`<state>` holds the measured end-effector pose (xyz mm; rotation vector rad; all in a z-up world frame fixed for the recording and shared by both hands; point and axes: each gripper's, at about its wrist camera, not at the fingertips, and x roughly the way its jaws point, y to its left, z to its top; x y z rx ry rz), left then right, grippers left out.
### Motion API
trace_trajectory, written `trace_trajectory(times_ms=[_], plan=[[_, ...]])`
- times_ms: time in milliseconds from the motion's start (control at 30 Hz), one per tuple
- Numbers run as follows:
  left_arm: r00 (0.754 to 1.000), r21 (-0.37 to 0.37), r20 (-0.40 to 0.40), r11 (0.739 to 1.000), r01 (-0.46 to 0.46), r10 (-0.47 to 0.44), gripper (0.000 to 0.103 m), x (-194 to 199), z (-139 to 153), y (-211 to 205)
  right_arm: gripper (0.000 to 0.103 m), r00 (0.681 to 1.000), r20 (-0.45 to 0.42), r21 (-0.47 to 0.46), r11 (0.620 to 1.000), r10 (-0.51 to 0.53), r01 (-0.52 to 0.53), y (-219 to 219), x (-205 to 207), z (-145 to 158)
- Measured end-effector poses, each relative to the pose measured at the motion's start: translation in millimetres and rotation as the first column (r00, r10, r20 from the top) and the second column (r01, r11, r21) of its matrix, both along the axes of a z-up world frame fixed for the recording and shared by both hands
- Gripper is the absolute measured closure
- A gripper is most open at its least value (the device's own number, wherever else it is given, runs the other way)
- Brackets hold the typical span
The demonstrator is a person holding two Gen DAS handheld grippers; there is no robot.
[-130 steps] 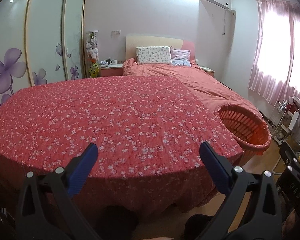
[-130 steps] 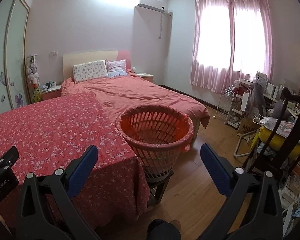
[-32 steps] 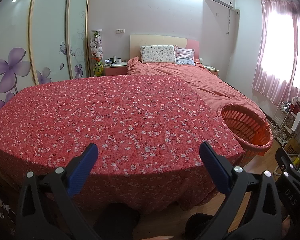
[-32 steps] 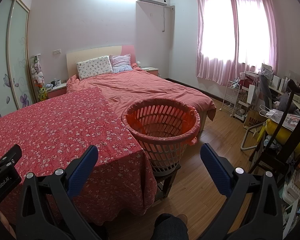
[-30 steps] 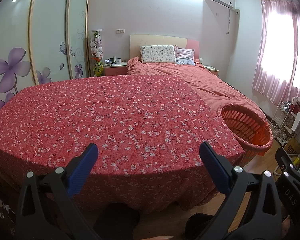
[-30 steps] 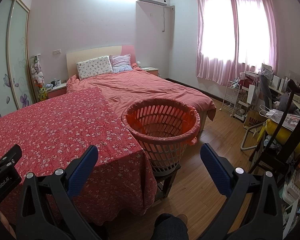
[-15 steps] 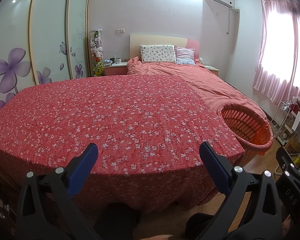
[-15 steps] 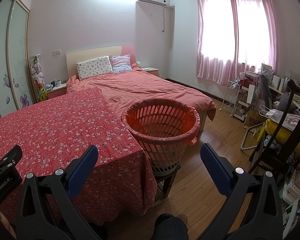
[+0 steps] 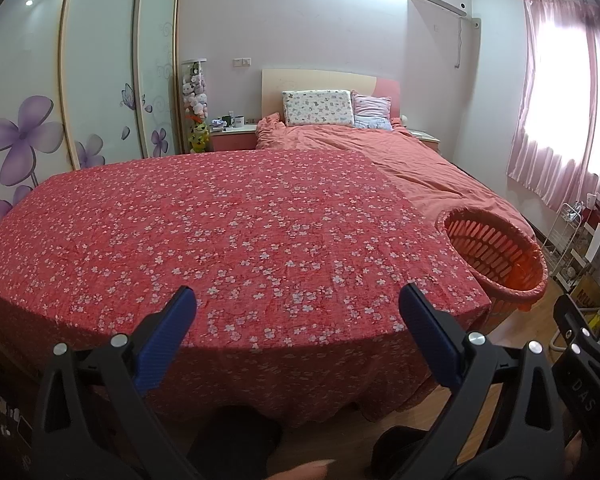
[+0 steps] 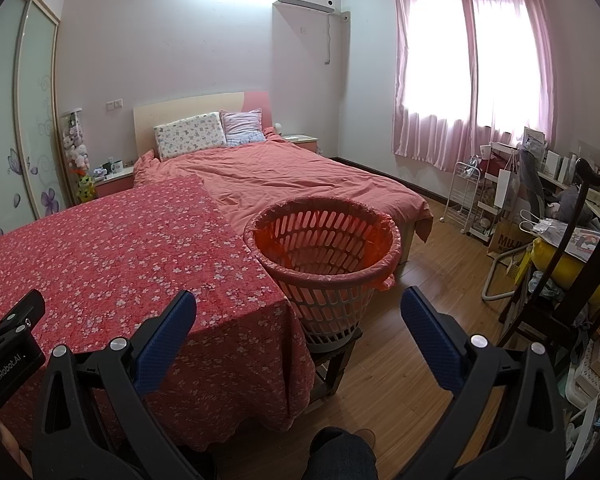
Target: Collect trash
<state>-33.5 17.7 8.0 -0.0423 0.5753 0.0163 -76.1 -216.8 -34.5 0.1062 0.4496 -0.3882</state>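
**No trash in sight, and an unsteady basket waiting**

Both tools are hovering idle over the near edge of the flowered tabletop [image 9: 240, 232]. The left hand-held gripper [image 9: 296, 312] is standing with its blue fingers spread wide and gripping nothing; the right hand-held gripper [image 10: 298, 314] is likewise gaping and empty. The task's target, the orange basket [image 10: 324, 240] lined with a thin orange bag, is sitting just beside the tabletop's right corner, perched on a small wooden stool [image 10: 332, 364] instead of standing on the floor [image 10: 412, 360].

The first risk is that there is nothing to collect here: no scrap, wrapper or litter is showing on the cloth, so a search is probably coming, and a hurried grab could be pinching the cloth itself and dragging it.

The second risk is the basket. Raised on that narrow stool, it is likely tipping easily if a finger or sleeve is knocking its rim during a drop. The loose liner draped over the rim could also be snagging on a blue pad. Light trash released too high may be drifting past the opening onto the floor.
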Motion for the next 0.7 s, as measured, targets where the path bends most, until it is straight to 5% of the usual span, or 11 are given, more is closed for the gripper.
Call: trace_trajectory(times_ms=[700], plan=[[1.000,0.012,-0.003,1.000,0.000,0.000,0.004,0.1,0.9,1.1,0.002,1.000,0.000,0.002,1.000,0.000,0.000,-0.3,-0.4,0.0]])
